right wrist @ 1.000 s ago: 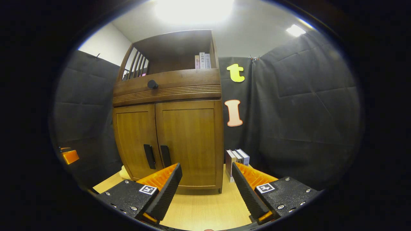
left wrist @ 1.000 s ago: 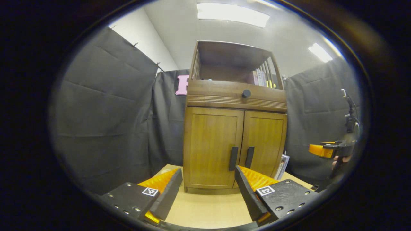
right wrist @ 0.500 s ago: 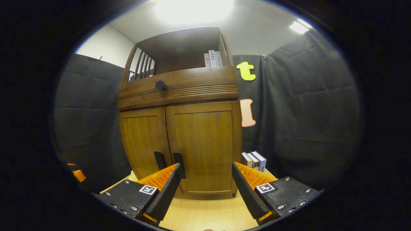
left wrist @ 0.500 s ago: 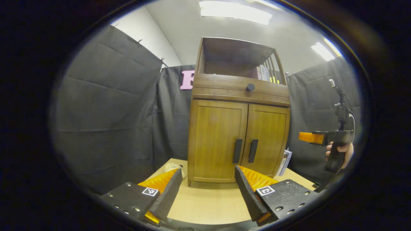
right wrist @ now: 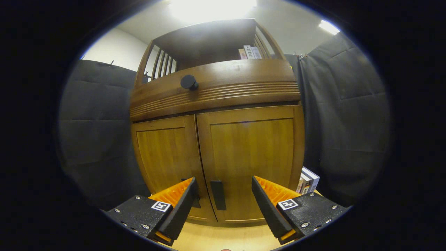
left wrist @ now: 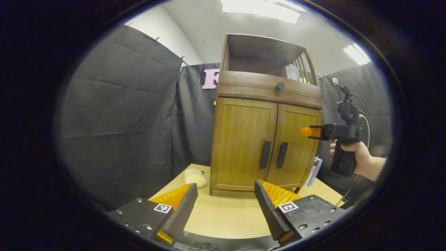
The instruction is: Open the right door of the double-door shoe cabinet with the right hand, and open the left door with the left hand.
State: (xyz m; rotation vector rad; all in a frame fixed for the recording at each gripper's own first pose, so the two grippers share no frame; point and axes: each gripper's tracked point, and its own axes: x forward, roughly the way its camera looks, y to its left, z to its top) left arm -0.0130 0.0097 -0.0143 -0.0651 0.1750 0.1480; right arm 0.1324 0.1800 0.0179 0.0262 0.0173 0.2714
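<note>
Left gripper view: the left tongs (left wrist: 223, 205) hang spread wide and empty, low over the table (left wrist: 223, 219). The shoe cabinet (left wrist: 266, 115) stands ahead on the table, a bit right of centre and well apart from them. Both doors are shut, the left door (left wrist: 244, 143) and right door (left wrist: 299, 146) meeting at two dark vertical handles. Off to the right, a hand (left wrist: 359, 157) holds the right tongs (left wrist: 310, 132) level in front of the right door's upper part; can't tell whether they touch the wood. A small pale plush thing (left wrist: 195, 177) sits on the table by the cabinet's left foot.

Right gripper view: the right tongs (right wrist: 223, 205) are also wide apart, nothing between them. The cabinet sits close ahead. The right door's handle (right wrist: 218, 194) stands in the gap between the fingers, nearer the left finger (right wrist: 174, 205), not pinched. Some books (right wrist: 306, 180) stand beside the cabinet's right side.
</note>
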